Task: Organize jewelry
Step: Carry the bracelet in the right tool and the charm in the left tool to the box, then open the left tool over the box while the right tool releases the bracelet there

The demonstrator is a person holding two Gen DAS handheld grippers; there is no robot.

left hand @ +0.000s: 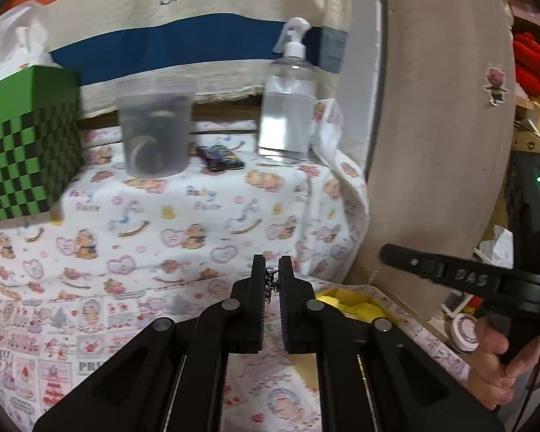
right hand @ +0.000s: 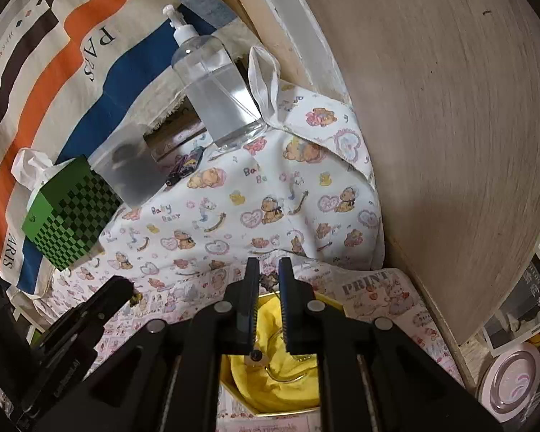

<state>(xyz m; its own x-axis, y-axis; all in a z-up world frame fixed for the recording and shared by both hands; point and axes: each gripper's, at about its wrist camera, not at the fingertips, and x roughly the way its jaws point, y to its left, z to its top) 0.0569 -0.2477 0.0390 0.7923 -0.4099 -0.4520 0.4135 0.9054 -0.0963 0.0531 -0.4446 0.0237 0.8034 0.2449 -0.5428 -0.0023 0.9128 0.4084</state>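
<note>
My left gripper point(left hand: 272, 265) is shut on a dark metal chain point(left hand: 270, 286) that hangs between its fingers above the patterned cloth; it also shows at the left of the right wrist view point(right hand: 127, 289) with a bit of chain at its tip. My right gripper point(right hand: 269, 268) is nearly closed over an open box with yellow lining point(right hand: 270, 381); a small dark piece point(right hand: 269, 279) sits between its fingertips. A thin ring-like wire piece point(right hand: 280, 370) lies on the yellow lining. The yellow box point(left hand: 352, 304) shows just right of my left gripper, and the right gripper point(left hand: 388, 252) reaches over it.
A green checkered tissue box point(left hand: 25, 144), a frosted plastic cup point(left hand: 154, 126), a clear pump bottle point(left hand: 288, 108) and small dark lighters point(left hand: 219, 158) stand at the back. A wooden panel point(left hand: 442, 126) walls the right side. A pink round tin point(right hand: 511, 381) lies beyond it.
</note>
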